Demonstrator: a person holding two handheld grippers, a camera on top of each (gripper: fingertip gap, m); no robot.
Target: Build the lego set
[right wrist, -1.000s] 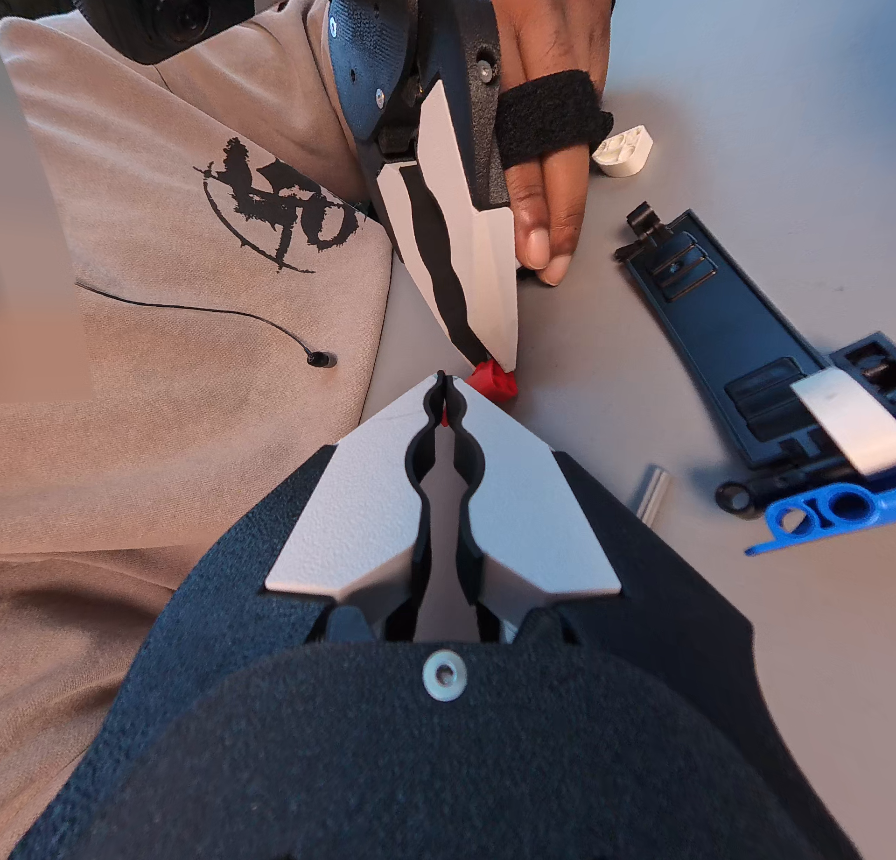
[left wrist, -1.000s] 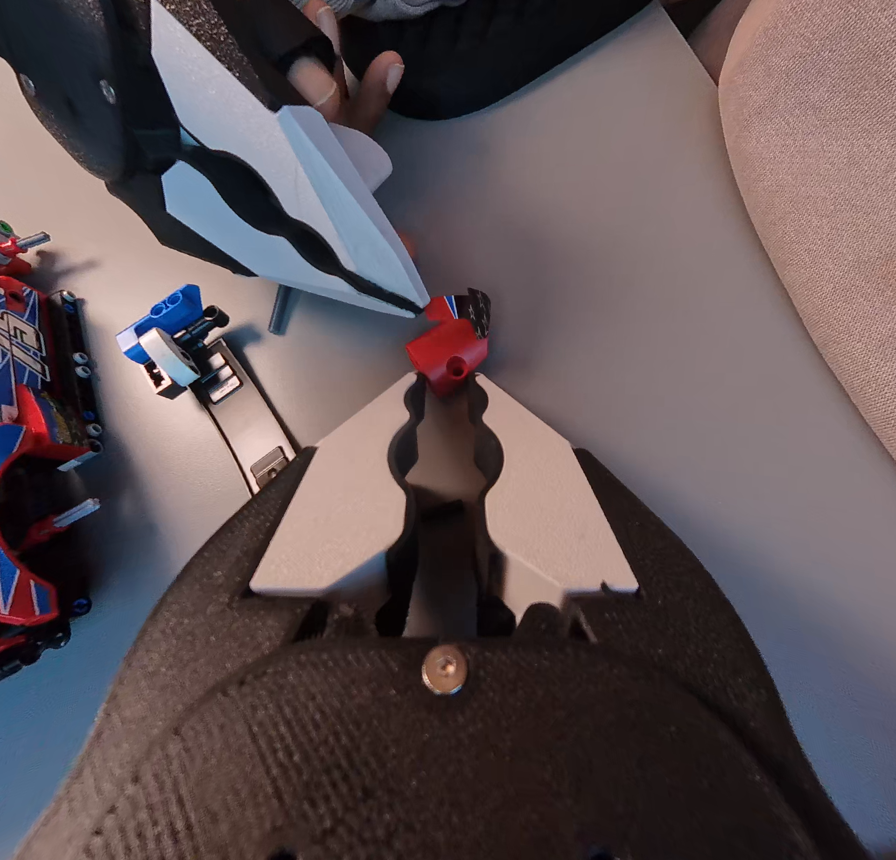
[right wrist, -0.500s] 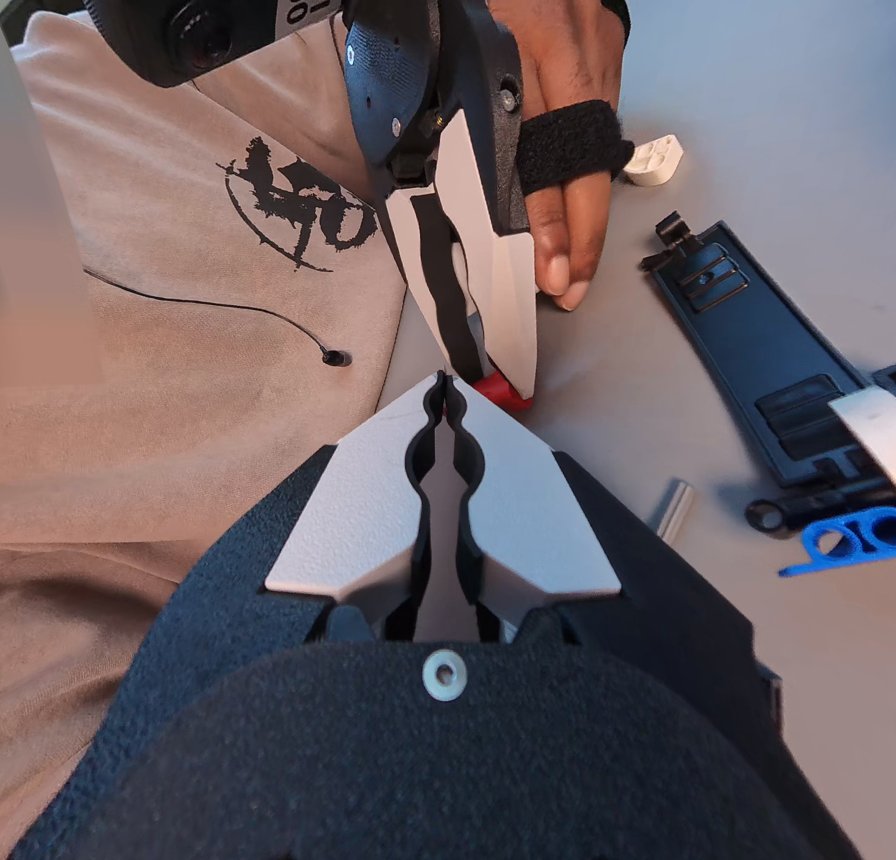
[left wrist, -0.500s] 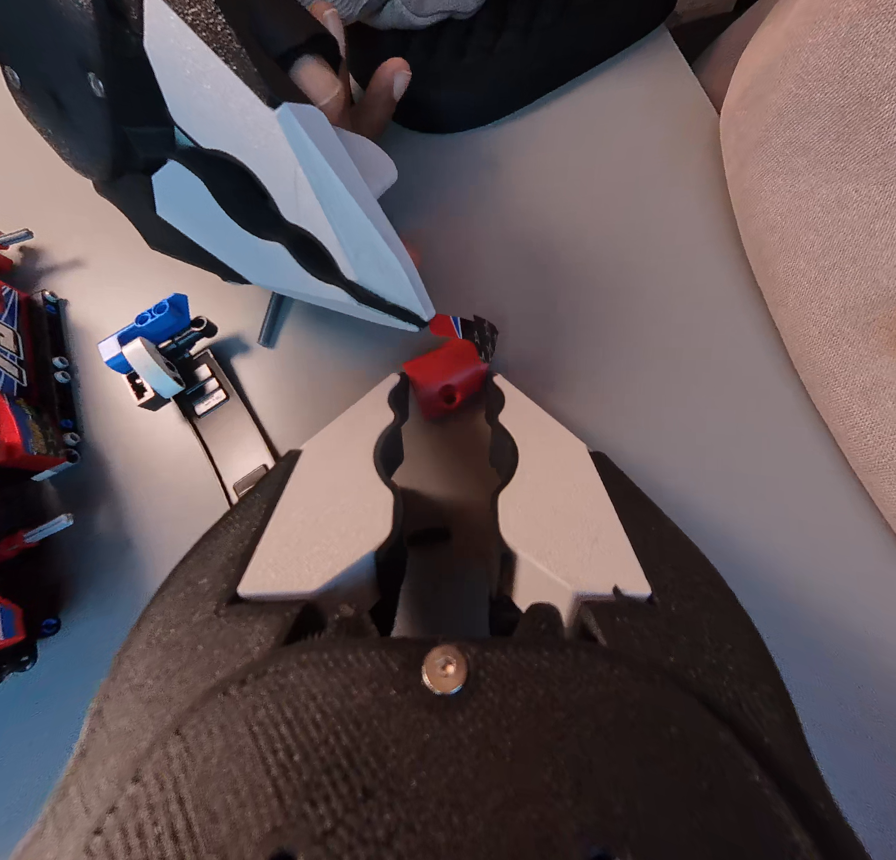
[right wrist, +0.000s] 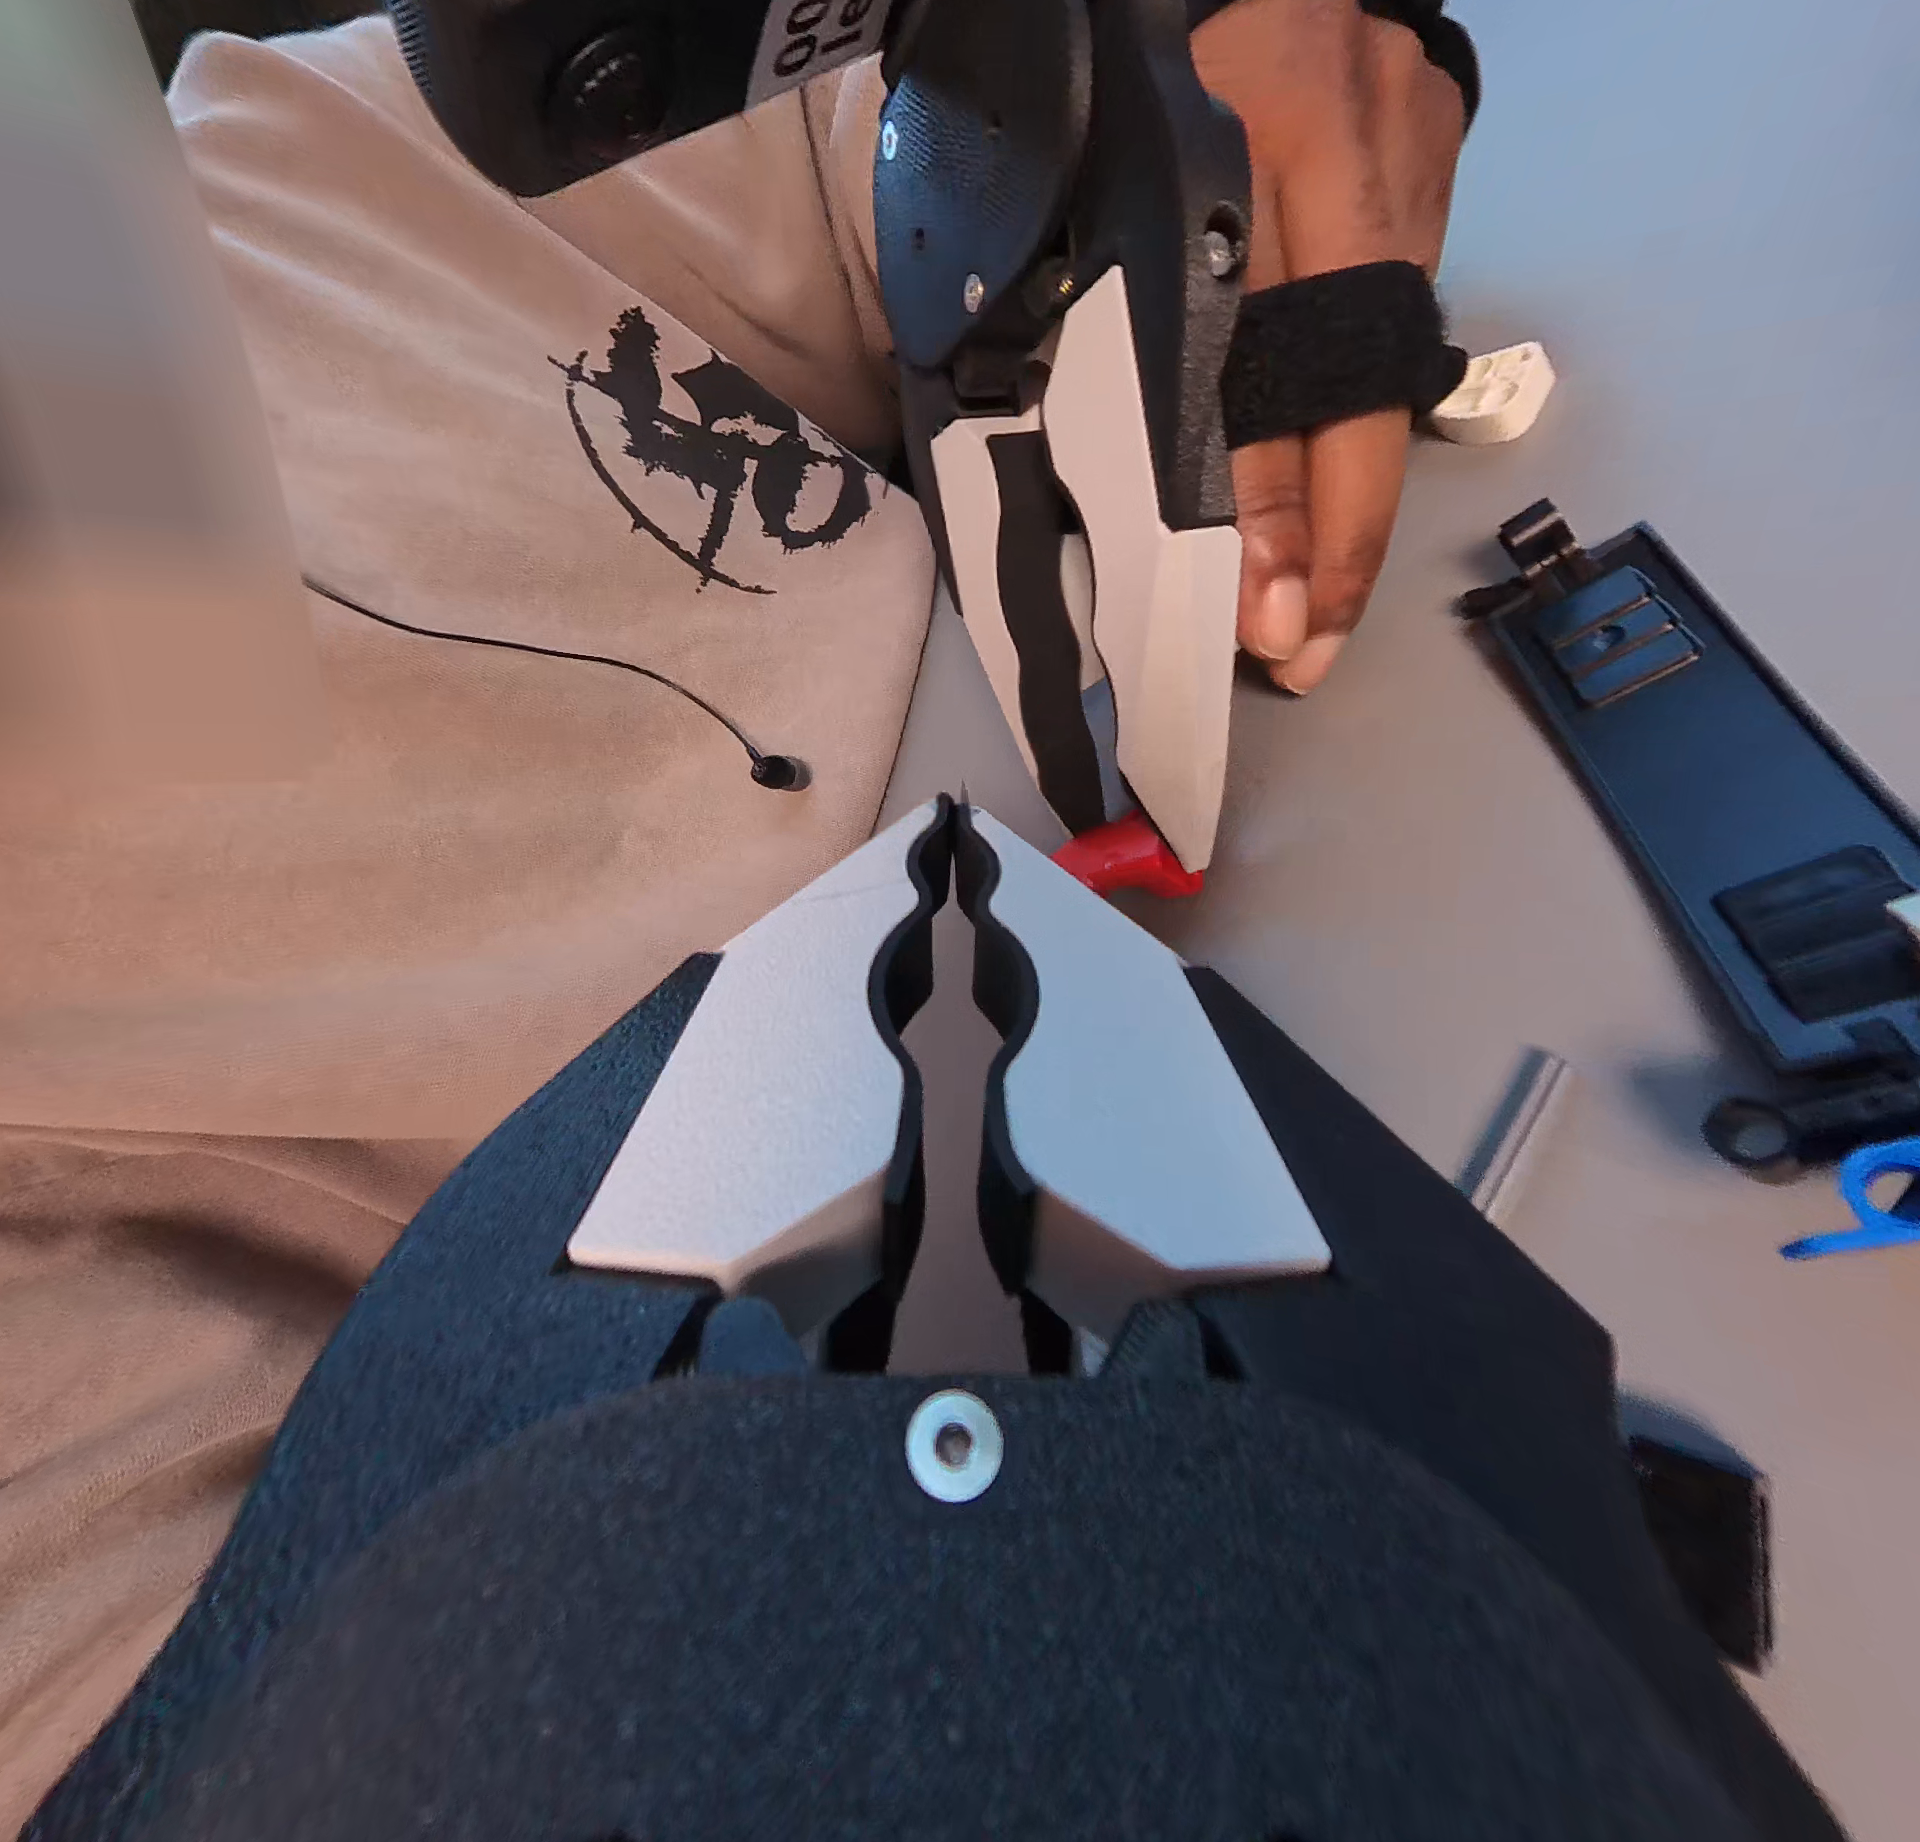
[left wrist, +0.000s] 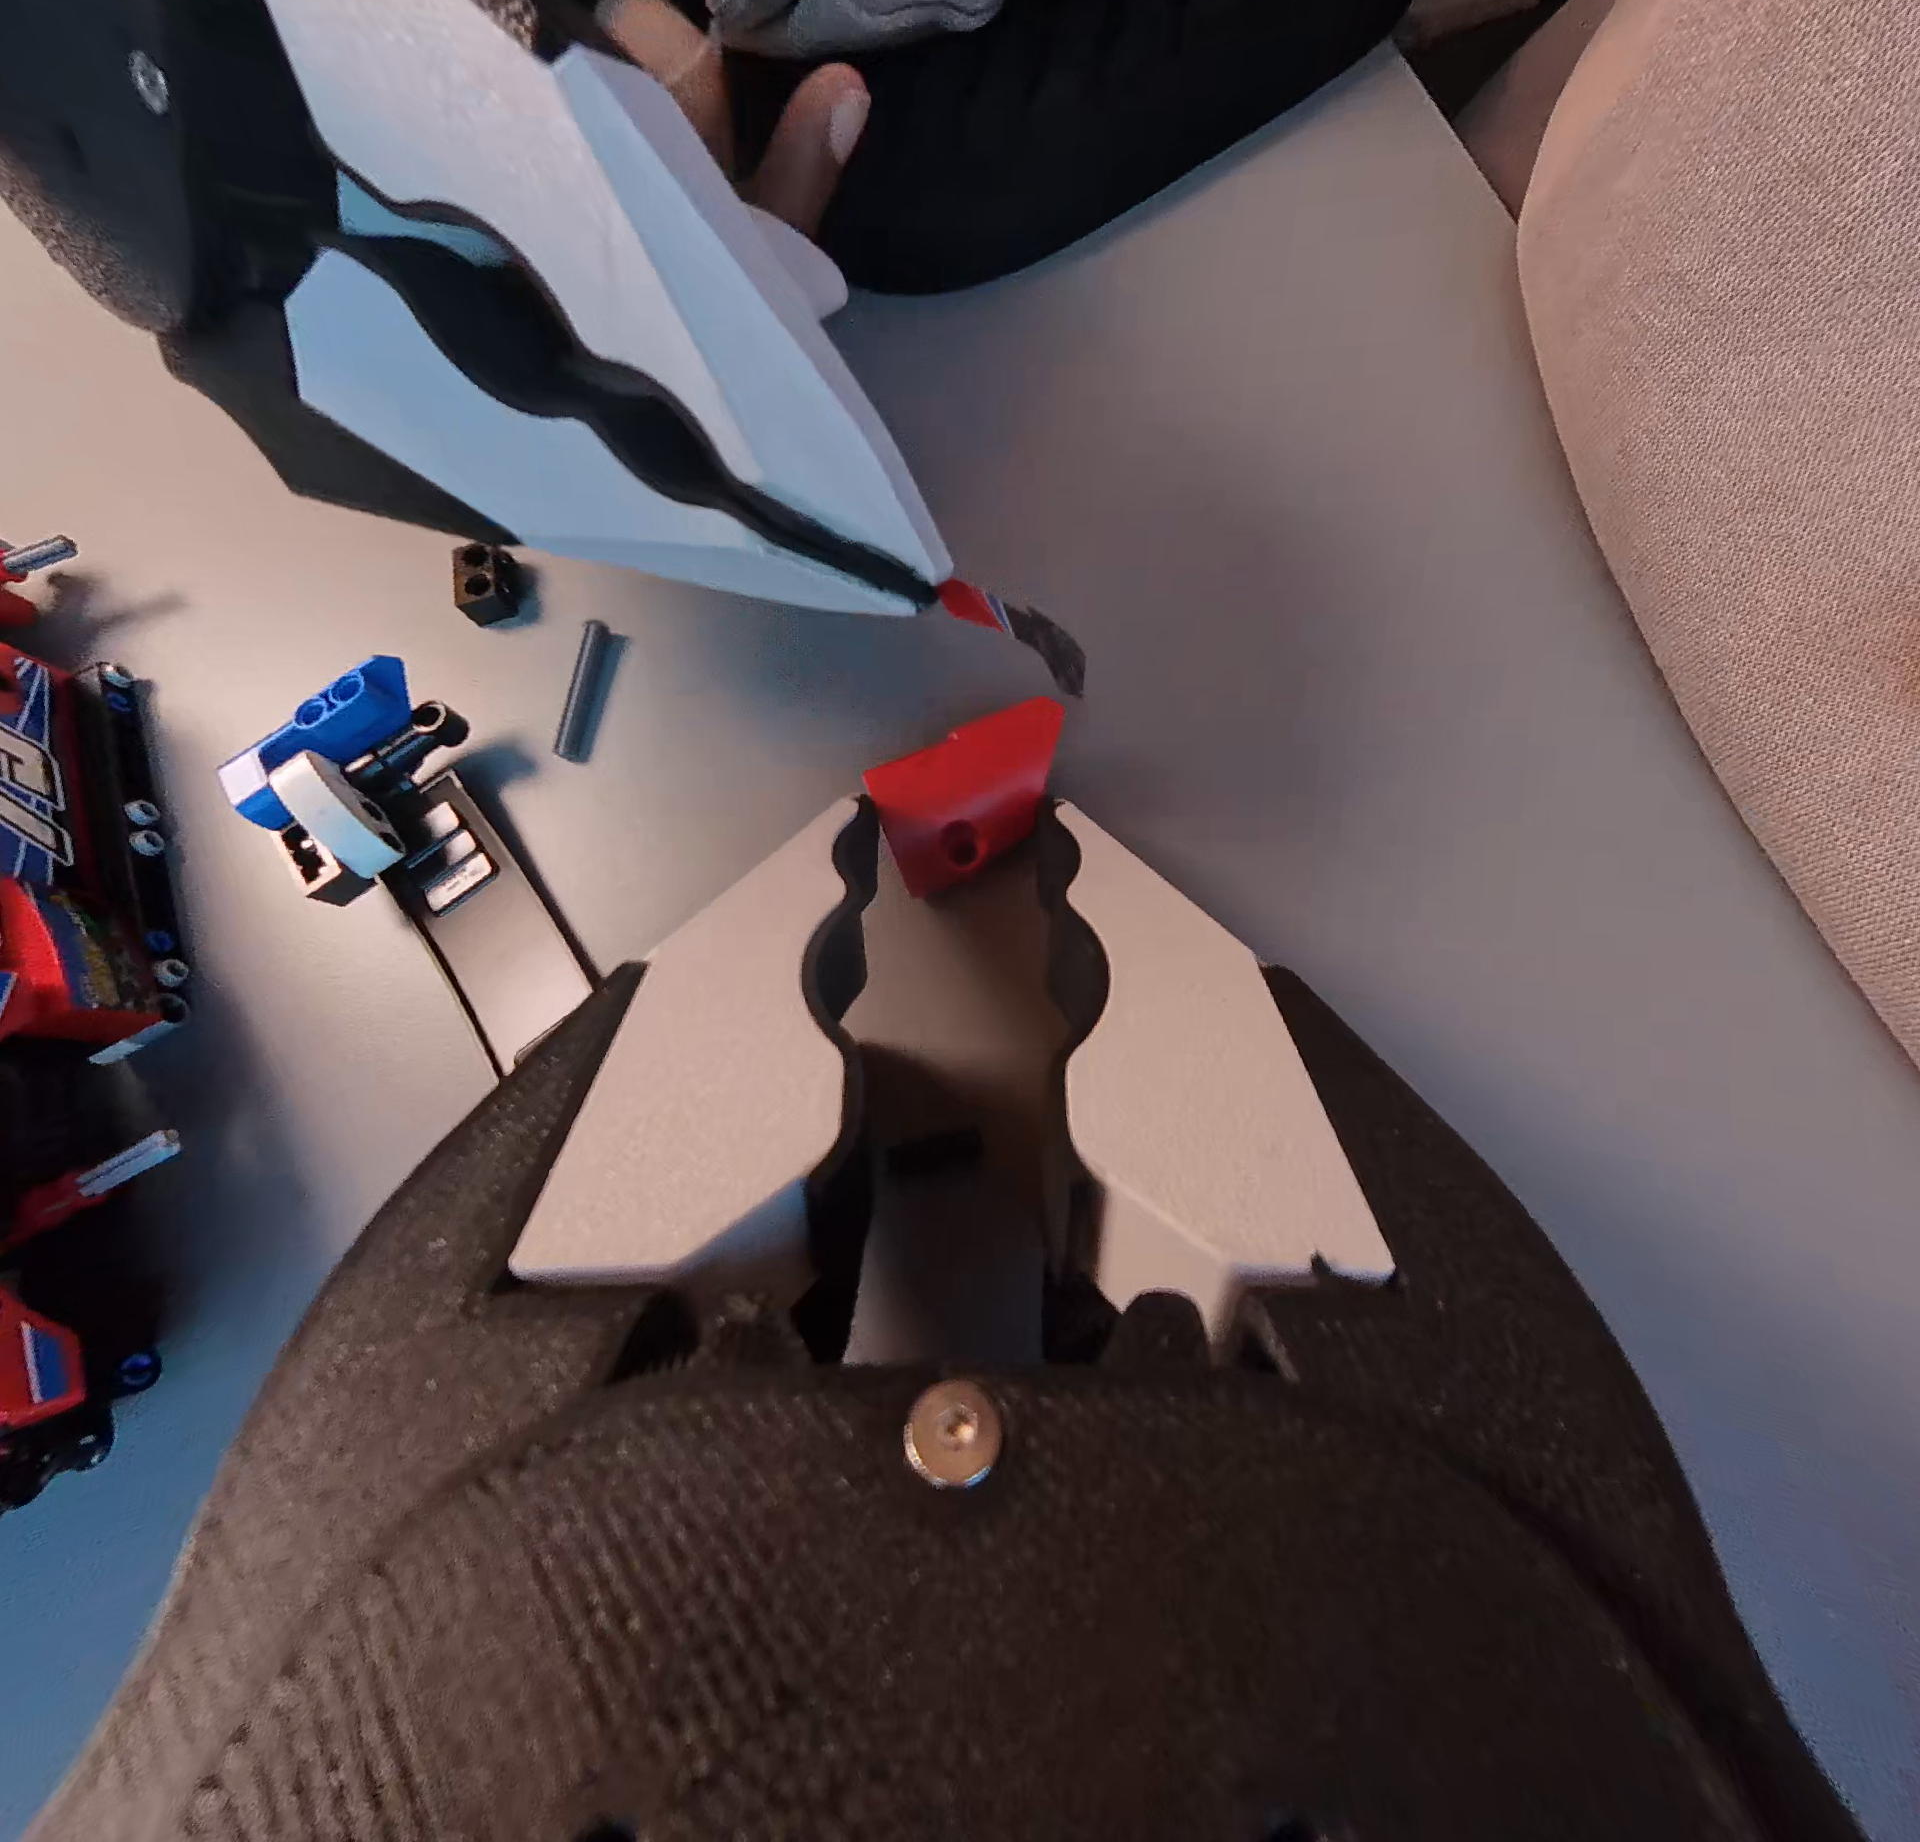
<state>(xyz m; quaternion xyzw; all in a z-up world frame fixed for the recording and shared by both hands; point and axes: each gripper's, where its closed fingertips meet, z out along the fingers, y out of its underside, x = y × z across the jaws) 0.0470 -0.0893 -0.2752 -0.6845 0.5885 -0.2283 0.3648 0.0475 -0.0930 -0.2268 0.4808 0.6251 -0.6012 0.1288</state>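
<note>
1. The left gripper point(left wrist: 961, 816) has its fingers spread apart, and the red brick point(left wrist: 966, 800) sits right between the tips on the grey bench point(left wrist: 1351, 649). The inner faces stand just beside the brick; whether they touch it, I cannot tell.
2. In the right wrist view that same red brick point(right wrist: 1127, 862) shows low under the tip of the left gripper point(right wrist: 1143, 826), resting on the bench point(right wrist: 1455, 857).
3. The right gripper point(right wrist: 956, 816) has its fingers pressed together at the tips. Seen from the left wrist view, the right gripper point(left wrist: 925, 592) pinches a thin sticker point(left wrist: 1013, 623), red at the clamped end, dark at the free end.
4. The sticker hangs in the air just above and beyond the red brick, apart from it.
5. A hand point(right wrist: 1320, 421) with a black strap across two fingers grips the left tool, fingertips resting on the bench.
6. Off to the left in the left wrist view: a blue and white sub-assembly point(left wrist: 332, 774) on a long black plate point(left wrist: 499, 951), a short grey axle point(left wrist: 587, 691) and a small black connector point(left wrist: 486, 584).
7. At the far left edge, the partly built red and blue car point(left wrist: 62, 961) sits on the bench.
8. The right wrist view picks up the black plate point(right wrist: 1704, 774), the grey axle point(right wrist: 1512, 1127) and a white piece point(right wrist: 1496, 395) behind the hand.
9. A beige sweatshirt point(right wrist: 468, 649) with a dark print fills the left of that view.
</note>
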